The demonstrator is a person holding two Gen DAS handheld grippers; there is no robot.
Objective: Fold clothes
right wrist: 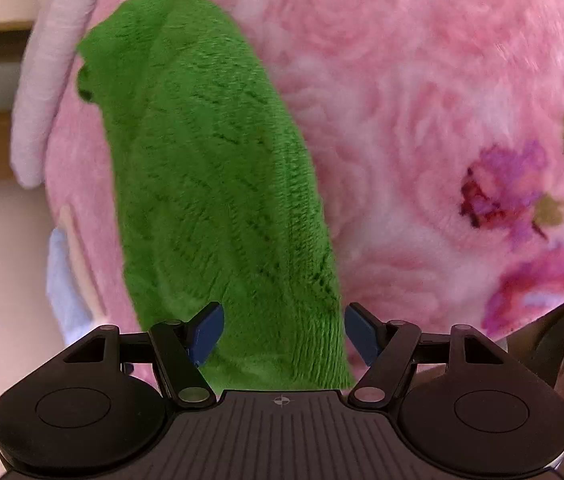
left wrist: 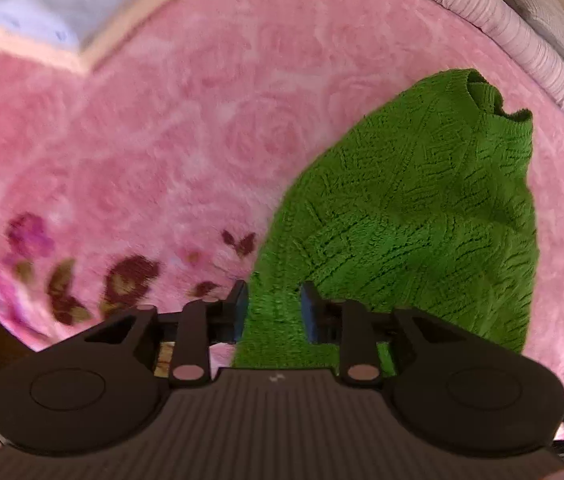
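A pink floral blanket [left wrist: 186,128] fills both views, a folded pale stack [left wrist: 54,12] at the upper left of our left view. The green knitted sweater [left wrist: 410,216] runs from lower centre to upper right there. Our left gripper [left wrist: 274,308] has its fingers narrowly parted around the knit; whether they pinch it we cannot tell. Our right gripper [right wrist: 284,334] gapes wide astride the sweater's near end.

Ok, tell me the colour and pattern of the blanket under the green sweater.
Pink blanket with tone-on-tone roses, plus purple and maroon flowers near one edge; clearest in the right wrist view.
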